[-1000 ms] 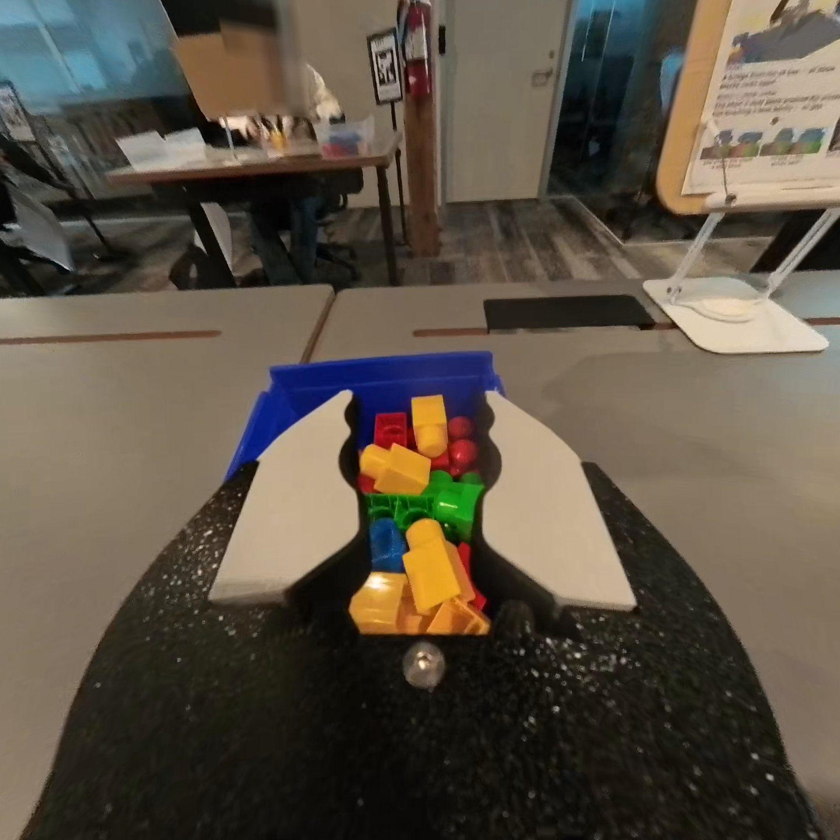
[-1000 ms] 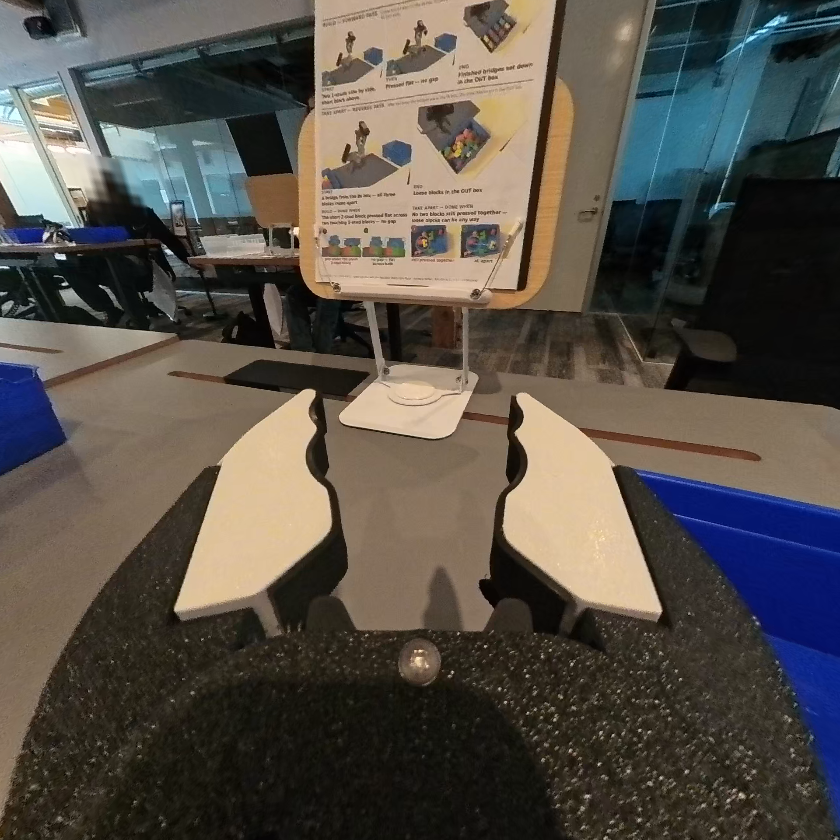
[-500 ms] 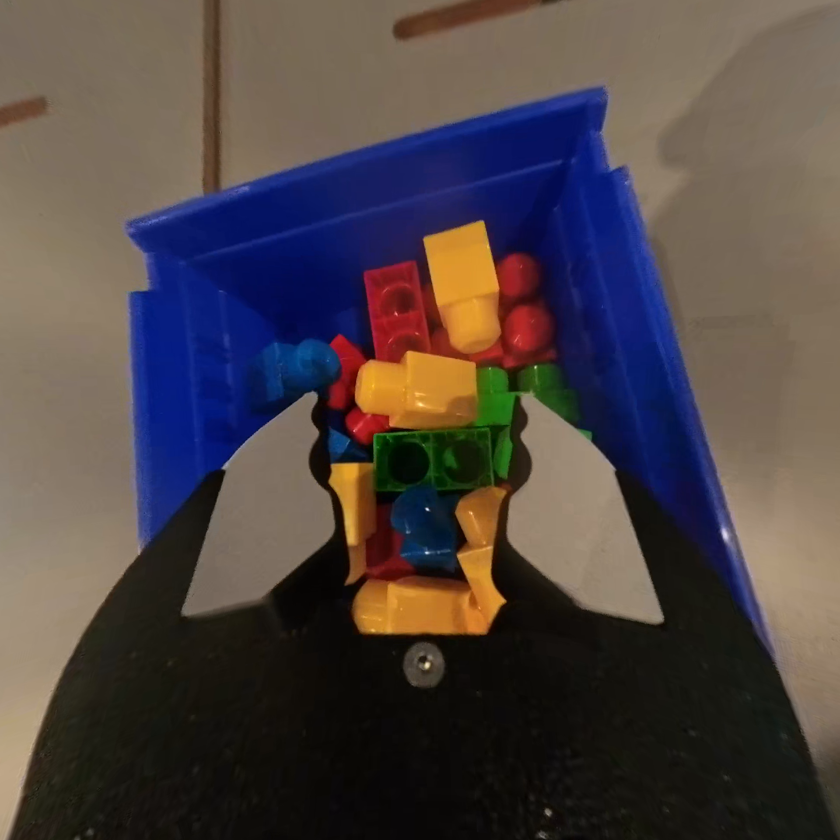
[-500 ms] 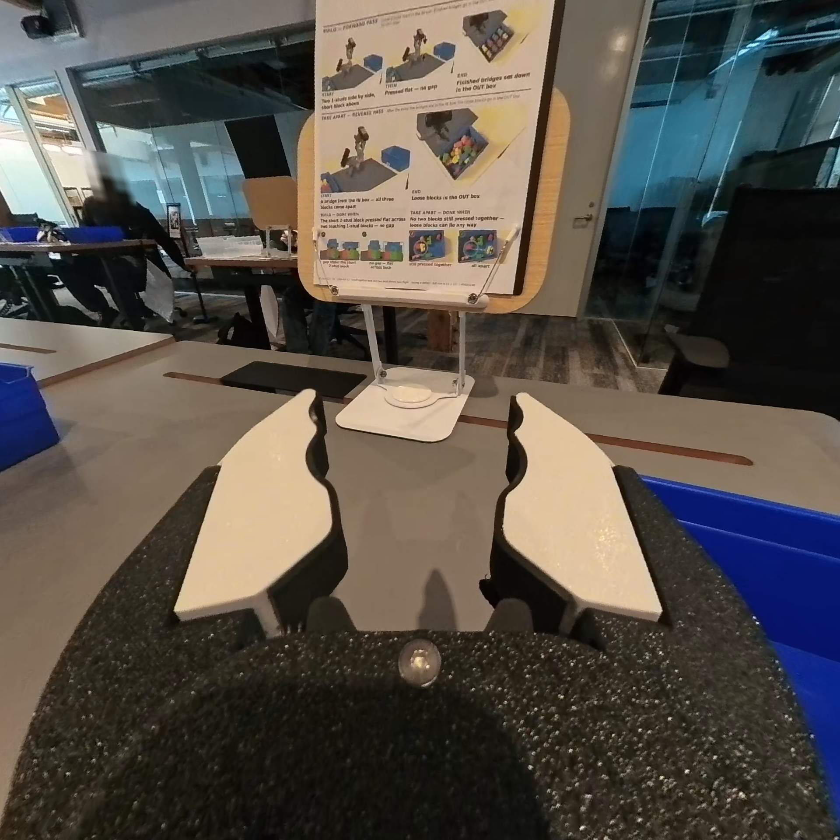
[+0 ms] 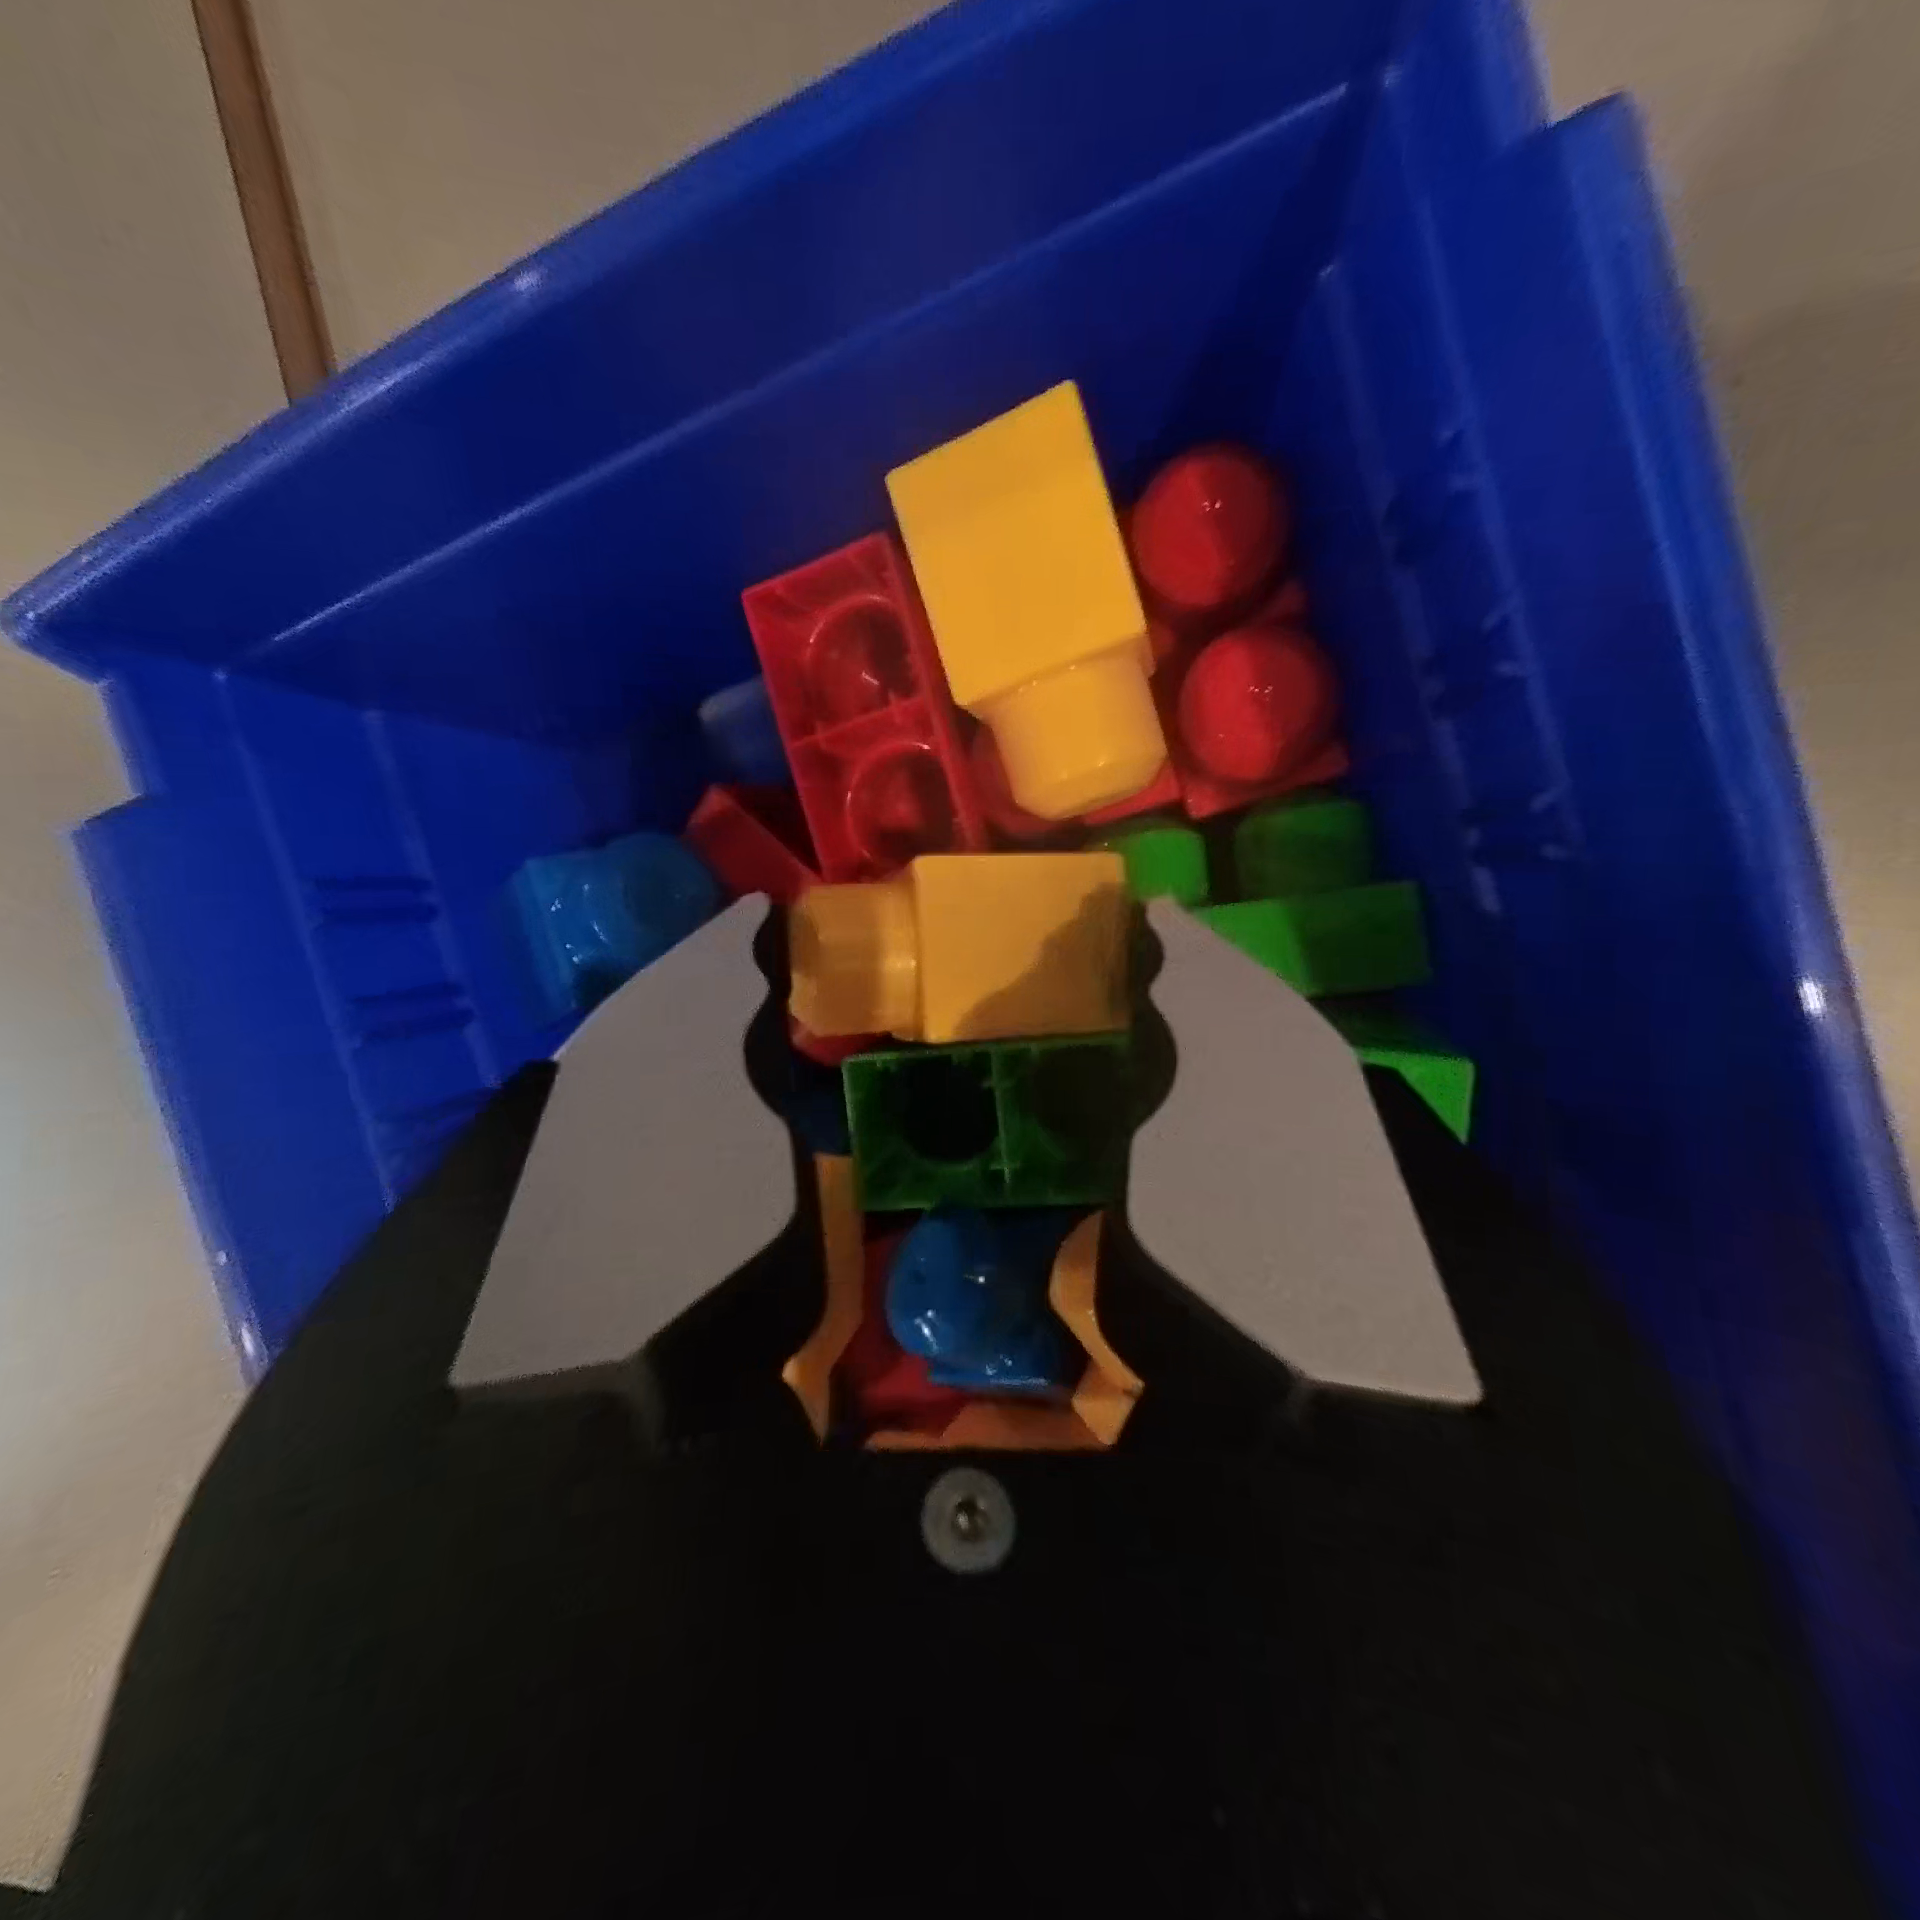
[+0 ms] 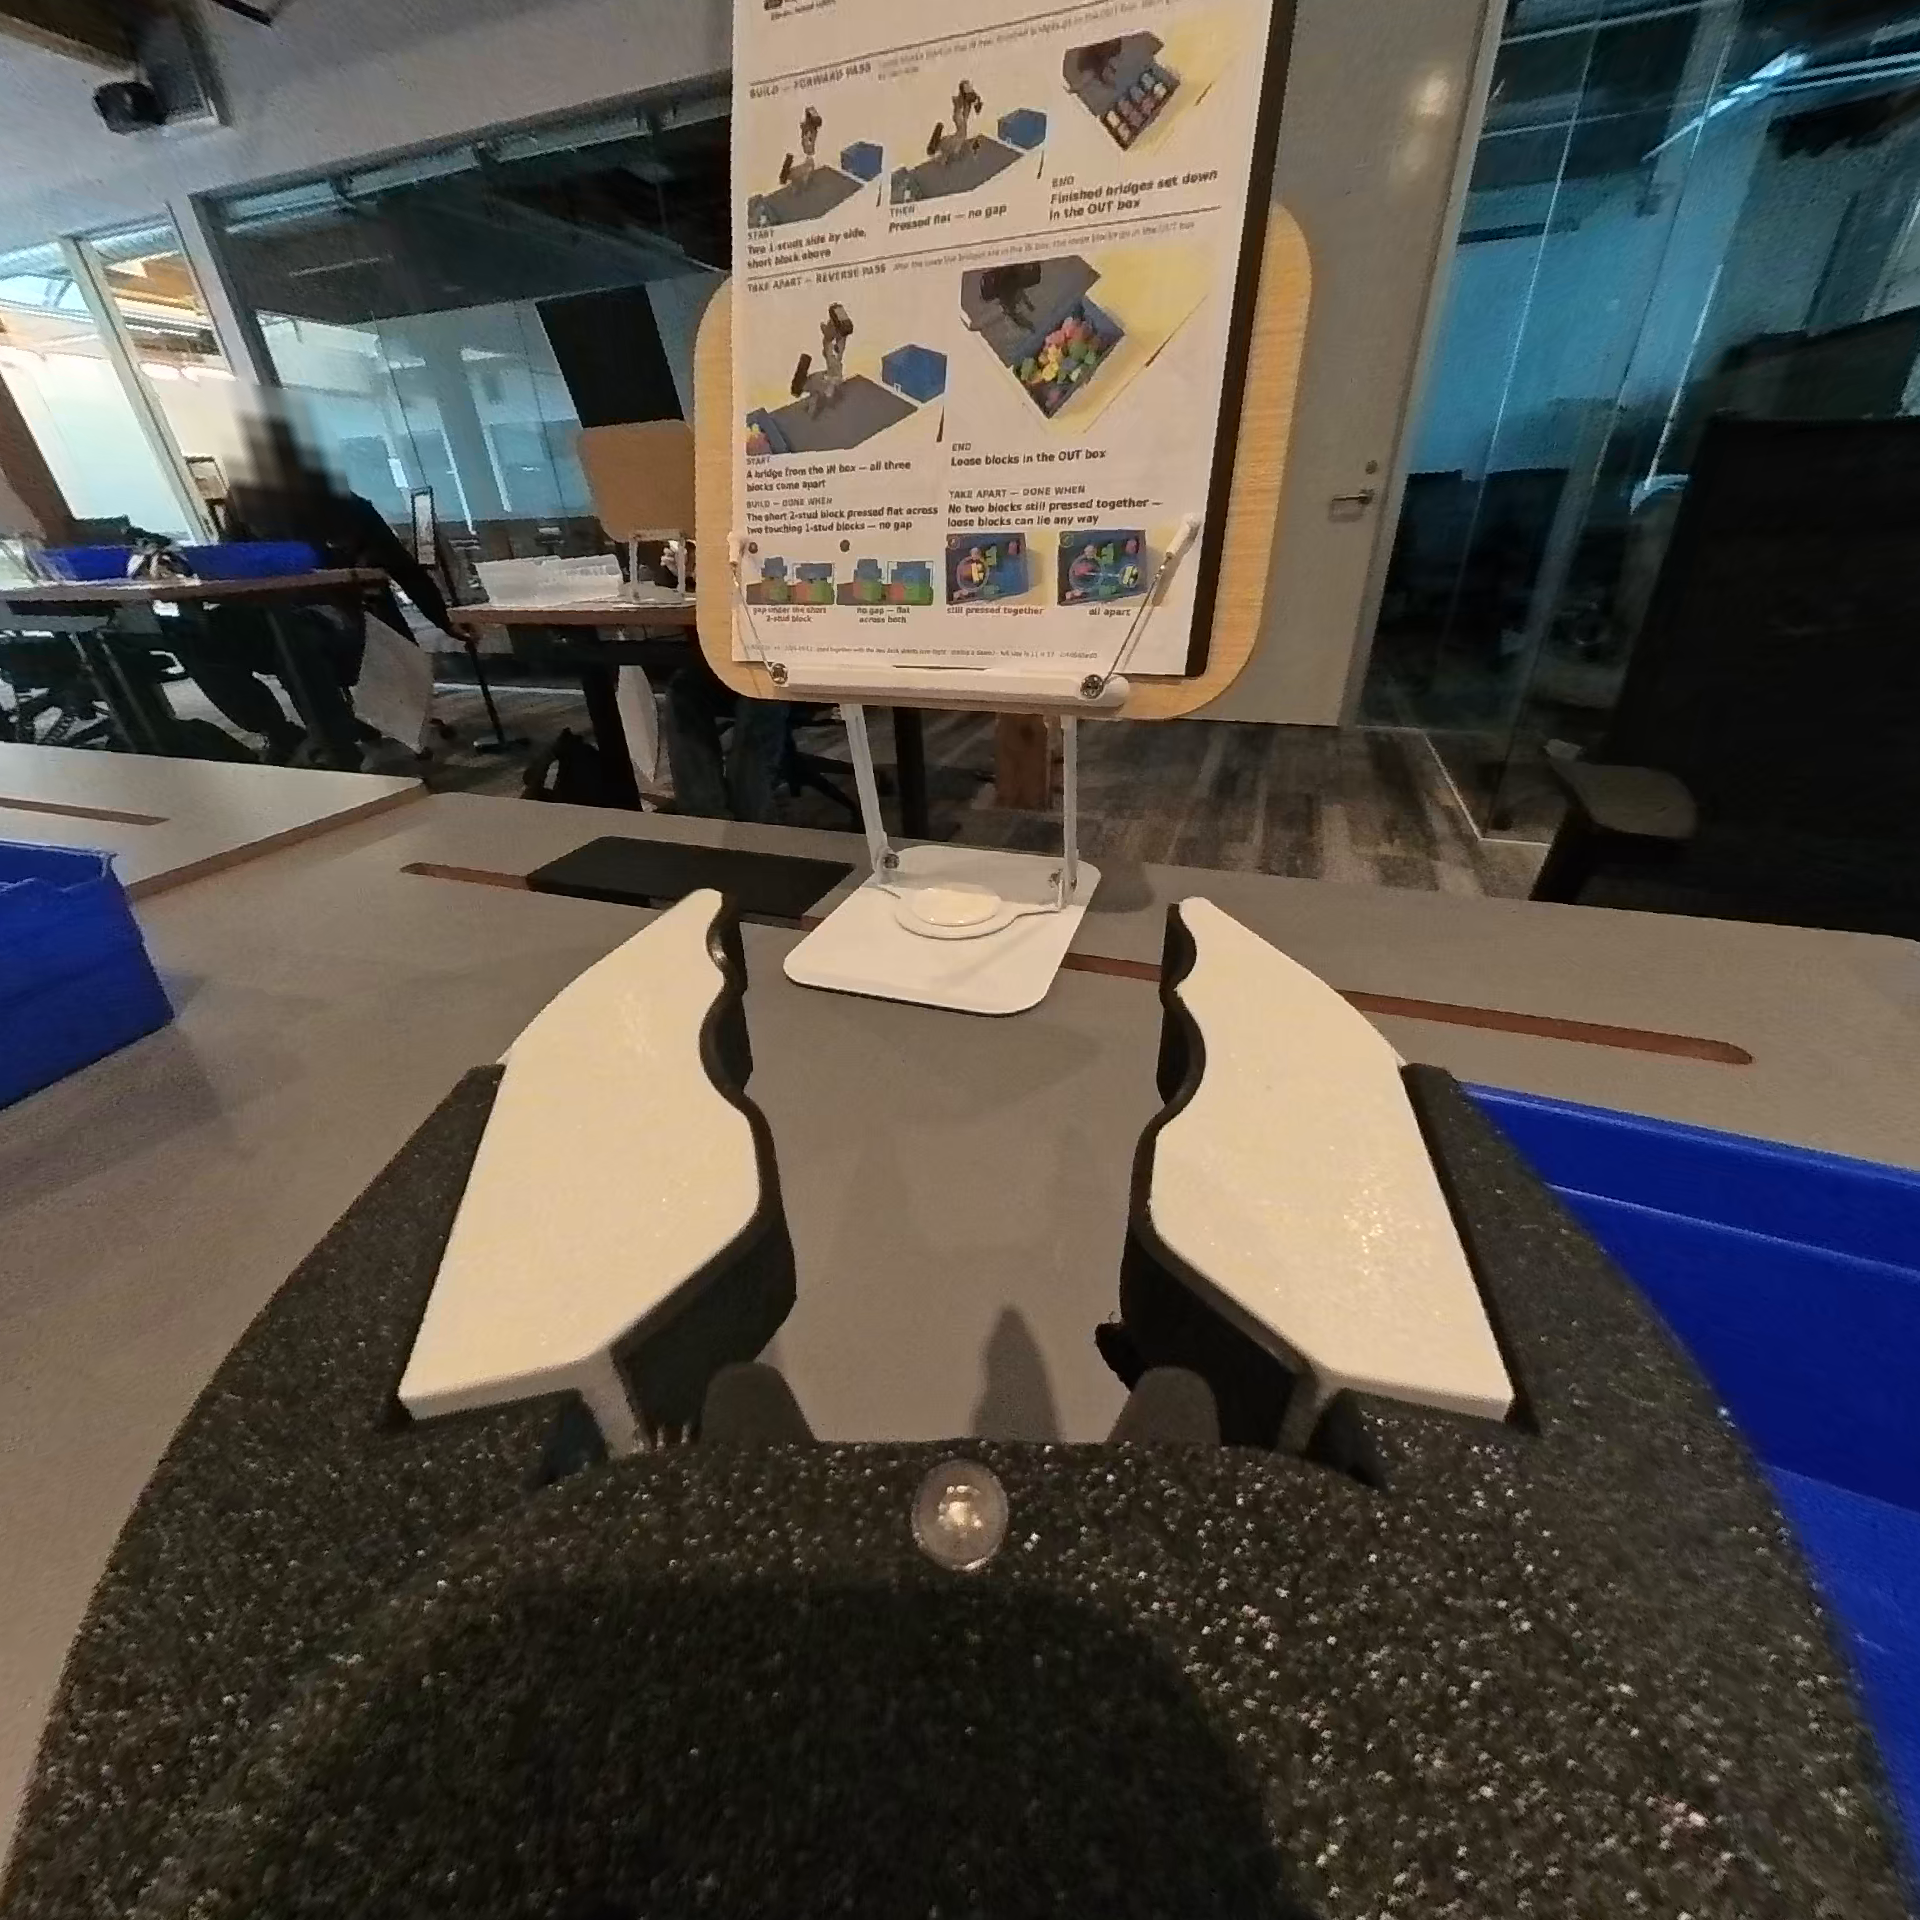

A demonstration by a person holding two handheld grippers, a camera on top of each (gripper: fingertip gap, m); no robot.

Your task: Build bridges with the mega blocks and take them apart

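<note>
My left gripper (image 5: 956,935) points down into the blue bin (image 5: 1039,312), which sits on the grey table (image 5: 125,312) and holds a jumble of mega blocks. Its 2 fingertips straddle a yellow 1-stud block (image 5: 997,956) lying on its side with the stud toward the left finger. The right finger (image 5: 1226,997) looks to be against the block's flat end, while a thin dark sliver shows between the stud and the left finger (image 5: 675,997), so I read these jaws as spread around the block and not clamped on it. Just below that block lies a green 2-stud block (image 5: 987,1127) with its hollow underside facing me, and lower in the gap a blue block (image 5: 966,1320). Farther in, a second yellow block (image 5: 1018,582) leans over a red block (image 5: 862,727) turned underside up, with 2 red studs (image 5: 1236,623) beside it near the bin's right wall and more green blocks (image 5: 1309,914) below those. My right gripper (image 6: 956,935) hovers over bare table (image 6: 956,1143), jaws spread wide with nothing between them. Ahead of it stands an instruction sheet (image 6: 987,312) on a white stand (image 6: 935,945). Another blue bin (image 6: 1714,1299) is just to its right, and a bin edge (image 6: 62,966) shows at far left.
</note>
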